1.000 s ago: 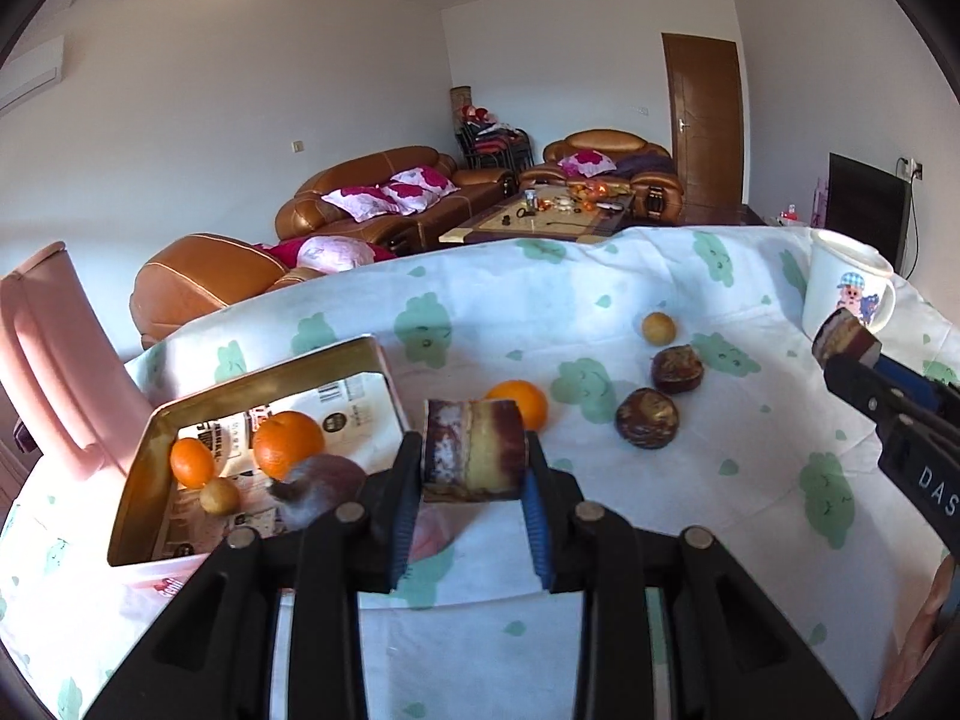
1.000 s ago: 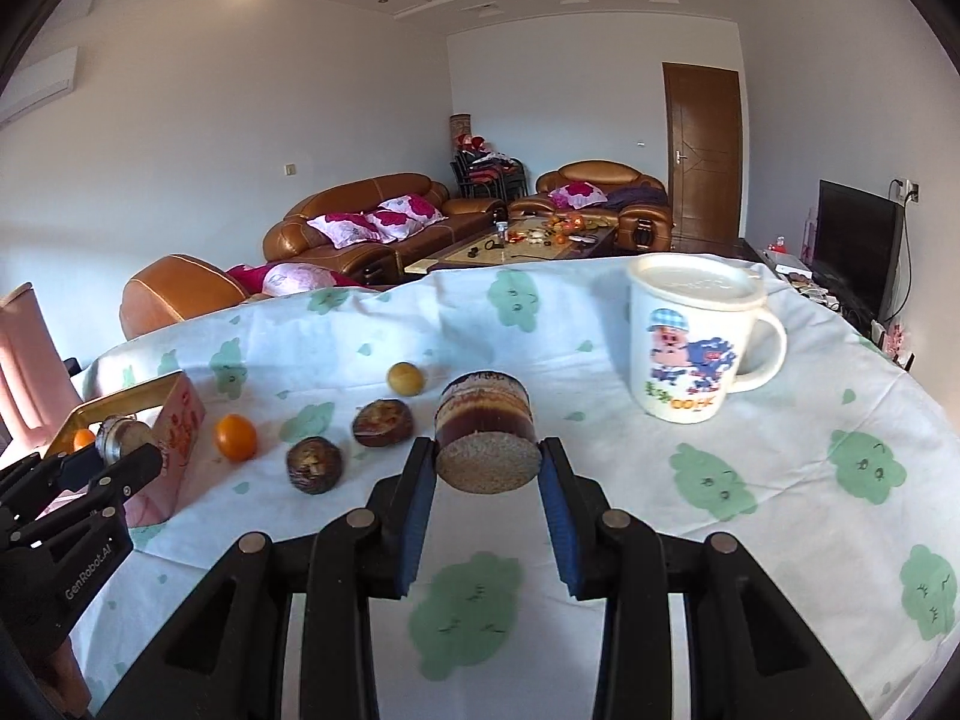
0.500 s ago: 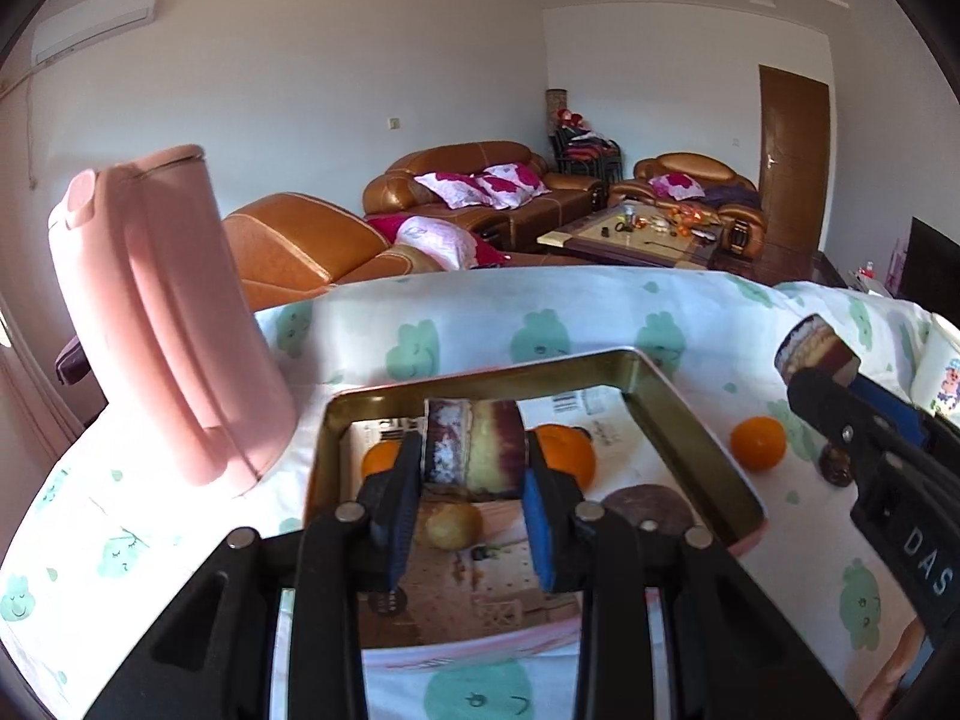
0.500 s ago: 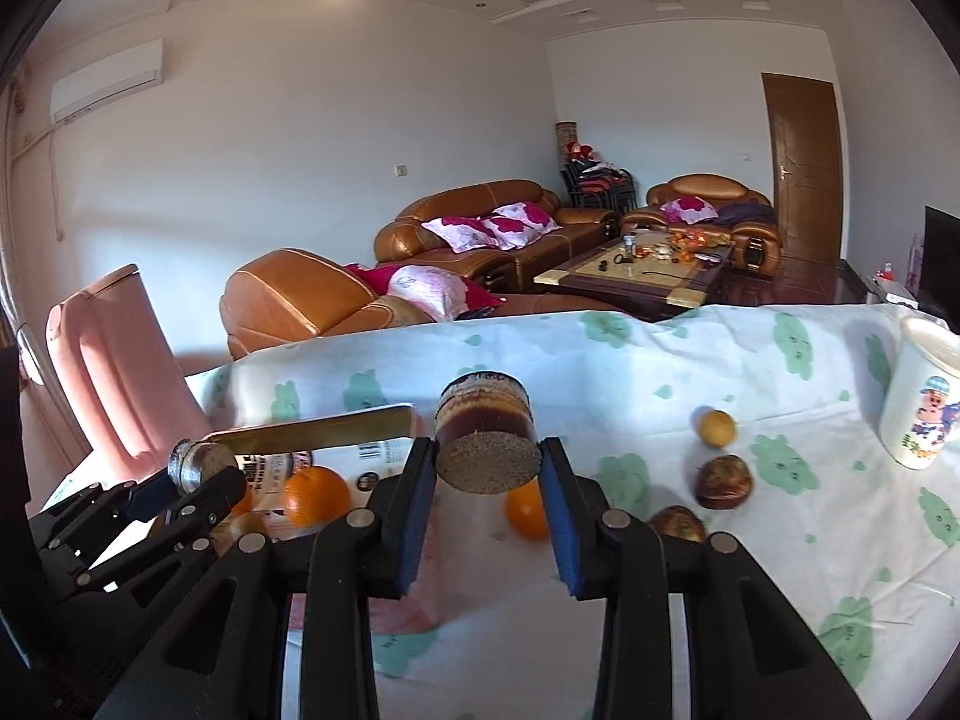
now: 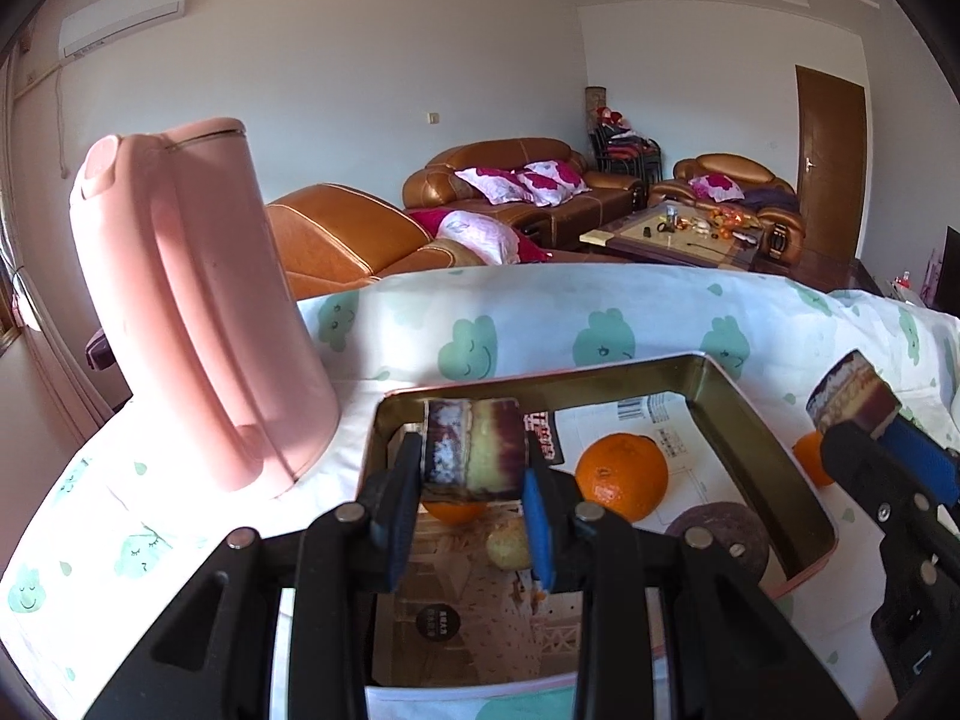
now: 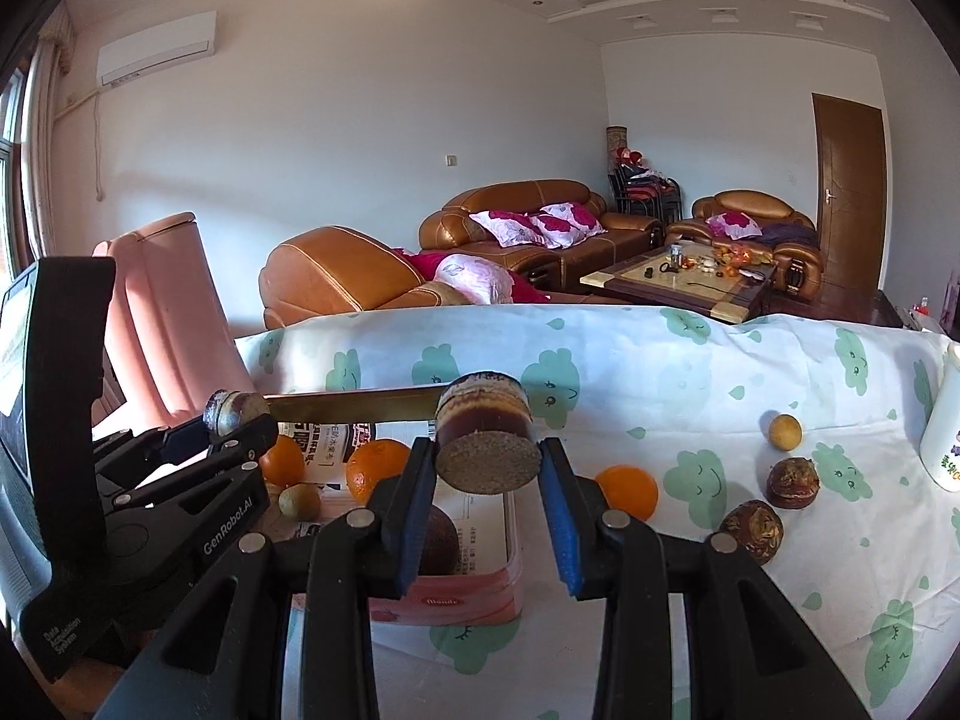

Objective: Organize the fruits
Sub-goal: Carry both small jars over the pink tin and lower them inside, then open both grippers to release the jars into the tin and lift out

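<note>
- My bench wears a cloud-print cloth; a pink kettle stands left of the tin.
- The open tin holds two oranges, a small yellowish fruit and a dark round fruit.
- My left hand-held gripper clamps a banded fruit chunk above the tin.
- My right hand-held gripper pinches a similar chunk near the tin's right edge.

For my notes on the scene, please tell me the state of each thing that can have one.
Left gripper: shut on a layered piece, over the tin.
Right gripper: shut on a round piece.
Tin: open, fruit inside.
Kettle: upright, lid closed.
Door: closed.
</note>
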`<state>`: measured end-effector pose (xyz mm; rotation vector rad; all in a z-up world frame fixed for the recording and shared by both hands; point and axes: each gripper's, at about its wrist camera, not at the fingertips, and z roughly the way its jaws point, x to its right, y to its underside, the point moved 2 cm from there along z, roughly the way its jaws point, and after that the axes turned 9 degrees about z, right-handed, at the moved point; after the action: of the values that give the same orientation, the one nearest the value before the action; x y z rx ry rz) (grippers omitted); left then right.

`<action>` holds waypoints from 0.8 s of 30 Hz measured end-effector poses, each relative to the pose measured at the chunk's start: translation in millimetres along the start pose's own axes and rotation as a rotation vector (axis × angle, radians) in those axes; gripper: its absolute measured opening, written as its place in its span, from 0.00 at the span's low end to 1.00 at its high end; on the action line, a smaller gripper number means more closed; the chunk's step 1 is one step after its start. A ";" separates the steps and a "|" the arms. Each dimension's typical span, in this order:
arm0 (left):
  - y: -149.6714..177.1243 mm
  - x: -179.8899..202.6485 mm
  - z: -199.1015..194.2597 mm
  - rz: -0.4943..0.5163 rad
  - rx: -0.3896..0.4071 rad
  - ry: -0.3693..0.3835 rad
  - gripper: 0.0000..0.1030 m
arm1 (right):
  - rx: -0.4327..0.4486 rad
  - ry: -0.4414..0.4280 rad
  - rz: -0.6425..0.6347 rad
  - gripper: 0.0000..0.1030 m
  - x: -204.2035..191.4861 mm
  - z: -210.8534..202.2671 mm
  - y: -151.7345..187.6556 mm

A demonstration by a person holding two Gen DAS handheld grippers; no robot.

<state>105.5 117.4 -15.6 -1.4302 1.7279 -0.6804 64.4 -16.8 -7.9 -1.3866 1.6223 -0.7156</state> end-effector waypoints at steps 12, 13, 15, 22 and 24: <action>3.3 -9.7 31.7 -0.034 -0.083 0.032 0.32 | -0.110 -0.025 -0.056 0.36 -25.6 44.8 2.7; 3.7 -10.3 32.7 -0.039 -0.085 0.035 0.32 | -0.117 -0.033 -0.056 0.36 -25.6 45.1 3.5; 3.9 -10.4 32.9 -0.043 -0.082 0.034 0.32 | -0.107 -0.043 -0.056 0.36 -25.7 42.9 3.3; 5.2 -12.7 35.5 -0.061 -0.085 0.035 0.35 | -0.083 -0.086 -0.075 0.41 -30.5 36.7 5.5; 5.6 -14.6 32.9 -0.068 -0.072 0.023 0.50 | -0.068 -0.068 -0.066 0.49 -27.3 33.4 5.2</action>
<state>130.6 135.2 -35.1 -1.5426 1.7442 -0.6795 91.6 14.3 -21.2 -1.5032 1.5665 -0.6493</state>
